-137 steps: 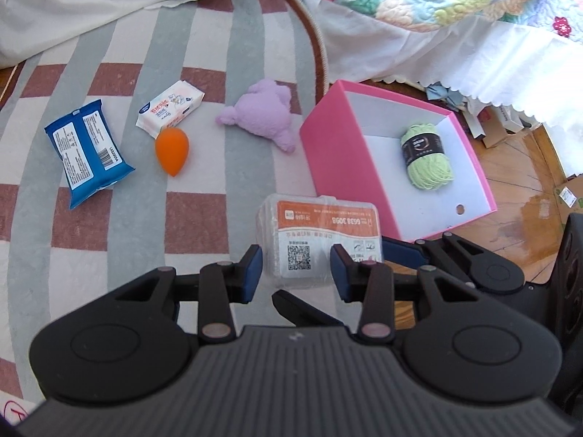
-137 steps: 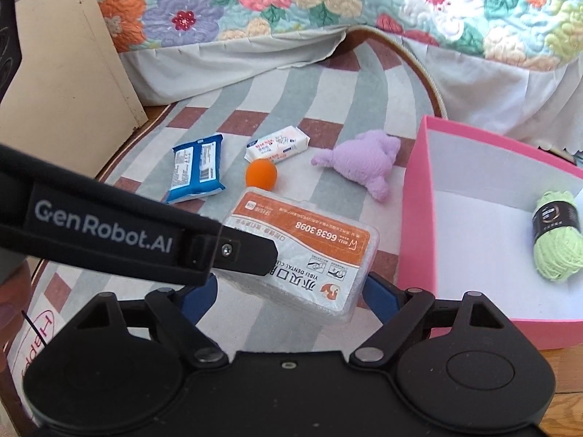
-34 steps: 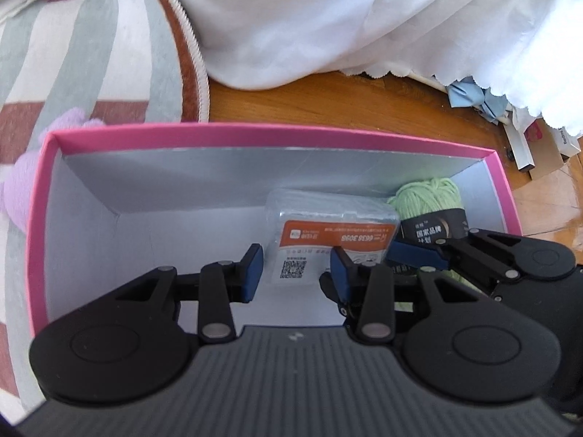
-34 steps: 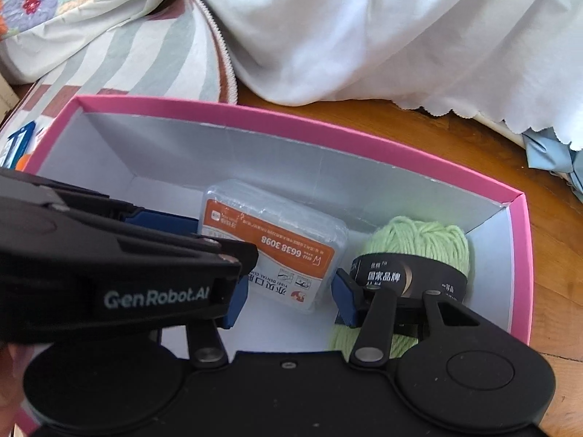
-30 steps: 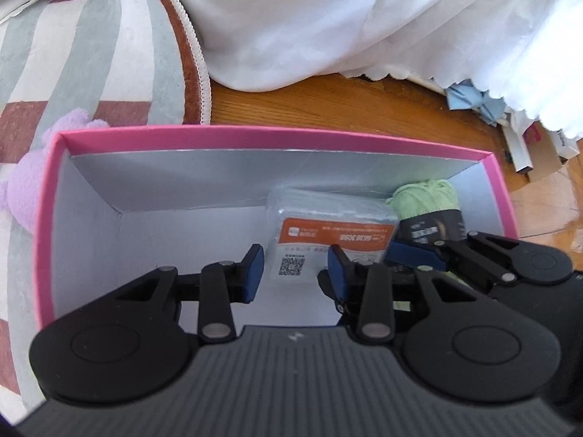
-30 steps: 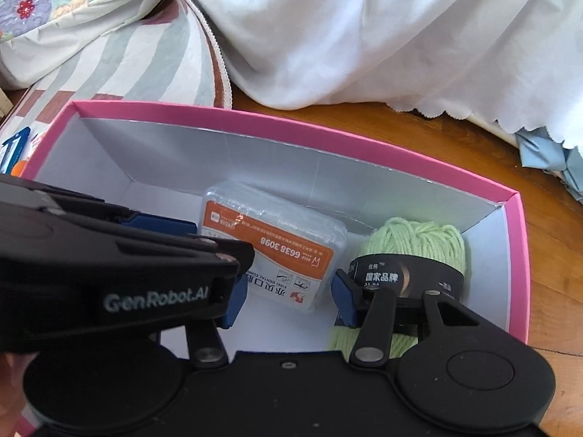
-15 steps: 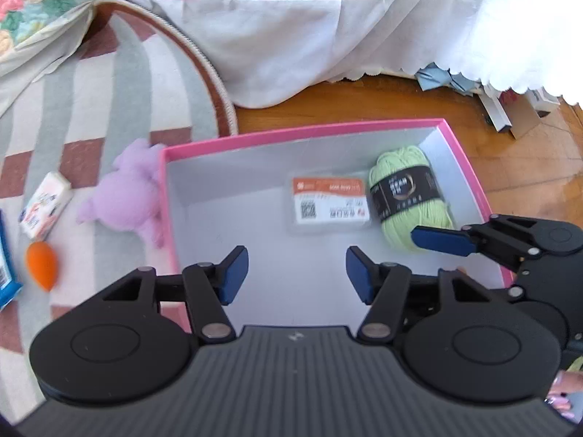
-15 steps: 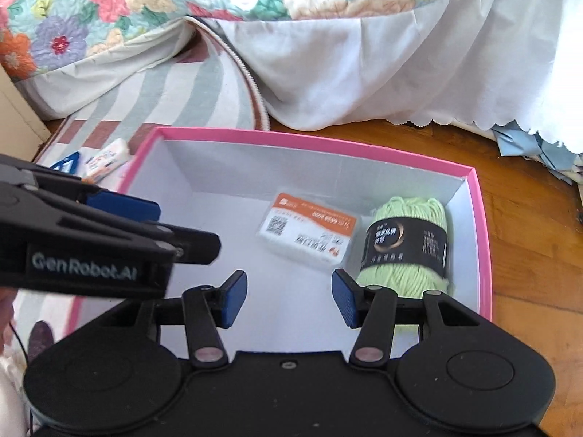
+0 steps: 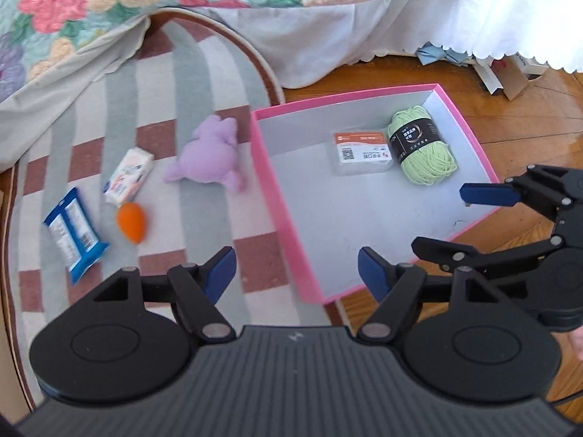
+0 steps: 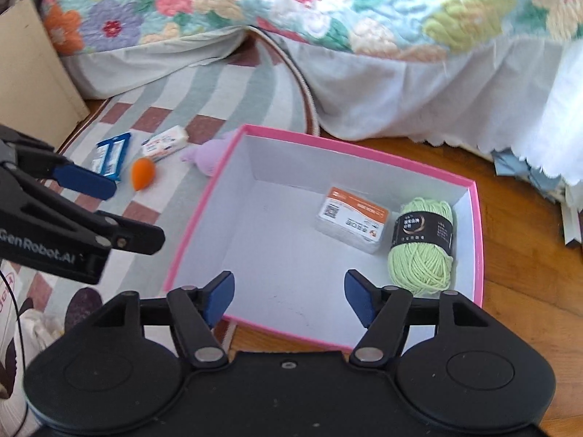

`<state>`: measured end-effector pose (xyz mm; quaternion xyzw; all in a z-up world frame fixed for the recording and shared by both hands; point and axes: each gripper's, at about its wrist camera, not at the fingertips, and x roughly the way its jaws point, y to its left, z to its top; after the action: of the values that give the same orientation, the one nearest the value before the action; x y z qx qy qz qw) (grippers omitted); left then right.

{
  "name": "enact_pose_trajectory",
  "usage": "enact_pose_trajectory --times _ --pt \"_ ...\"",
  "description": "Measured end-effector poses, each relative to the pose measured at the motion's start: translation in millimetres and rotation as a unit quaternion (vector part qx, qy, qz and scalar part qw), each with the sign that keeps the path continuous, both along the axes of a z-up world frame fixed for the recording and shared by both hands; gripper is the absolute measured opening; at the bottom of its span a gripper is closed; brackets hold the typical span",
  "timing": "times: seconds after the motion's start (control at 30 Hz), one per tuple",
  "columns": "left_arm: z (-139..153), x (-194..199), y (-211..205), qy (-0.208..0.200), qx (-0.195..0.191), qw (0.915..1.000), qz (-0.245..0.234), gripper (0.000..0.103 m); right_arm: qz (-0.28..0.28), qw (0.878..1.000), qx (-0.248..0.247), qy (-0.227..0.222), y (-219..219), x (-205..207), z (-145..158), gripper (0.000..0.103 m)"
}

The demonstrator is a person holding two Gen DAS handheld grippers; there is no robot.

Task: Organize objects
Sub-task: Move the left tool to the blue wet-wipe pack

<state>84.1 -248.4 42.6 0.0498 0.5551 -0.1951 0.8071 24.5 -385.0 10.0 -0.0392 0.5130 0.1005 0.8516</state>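
My left gripper [image 9: 296, 273] hangs above the near edge of the pink box [image 9: 282, 196], its jaws opening with nothing between them. My right gripper [image 10: 288, 296] is over the box too, jaws also opening and bare. Inside the box lie 2 things: a clear plastic case [image 10: 351, 220] with an orange label and, touching its side, a green ball of yarn [image 10: 422, 247]. On the striped rug [image 9: 189, 83] beside the box sit a purple plush toy [image 9: 211, 154], an orange sponge [image 9: 132, 223], a white packet [image 9: 128, 176] and a blue packet [image 9: 74, 235].
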Motion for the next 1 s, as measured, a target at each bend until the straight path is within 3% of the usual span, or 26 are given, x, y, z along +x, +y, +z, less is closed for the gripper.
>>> enact_pose_trajectory --times 0.23,0.43,0.53,0.8,1.0 --pt "18.7 -23.9 41.7 -0.007 -0.001 0.9998 0.017 0.078 0.022 1.000 -0.008 -0.003 29.5 -17.1 26.1 0.085" --pt "29.0 -41.1 70.5 -0.014 0.007 0.9996 0.025 0.079 0.046 0.999 -0.009 -0.020 57.9 -32.0 42.2 0.087" --pt "29.5 -47.8 84.3 -0.007 0.004 0.9994 0.033 0.085 0.052 0.998 -0.009 -0.027 71.2 -39.5 48.4 0.088" --pt "22.9 -58.7 123.8 0.018 0.013 0.9984 0.053 0.086 0.093 0.995 -0.023 -0.038 109.4 -56.3 57.4 0.092" --pt "22.9 -59.4 159.0 -0.001 0.000 0.9952 0.098 0.092 0.120 0.992 -0.021 -0.045 138.7 -58.4 57.6 0.095"
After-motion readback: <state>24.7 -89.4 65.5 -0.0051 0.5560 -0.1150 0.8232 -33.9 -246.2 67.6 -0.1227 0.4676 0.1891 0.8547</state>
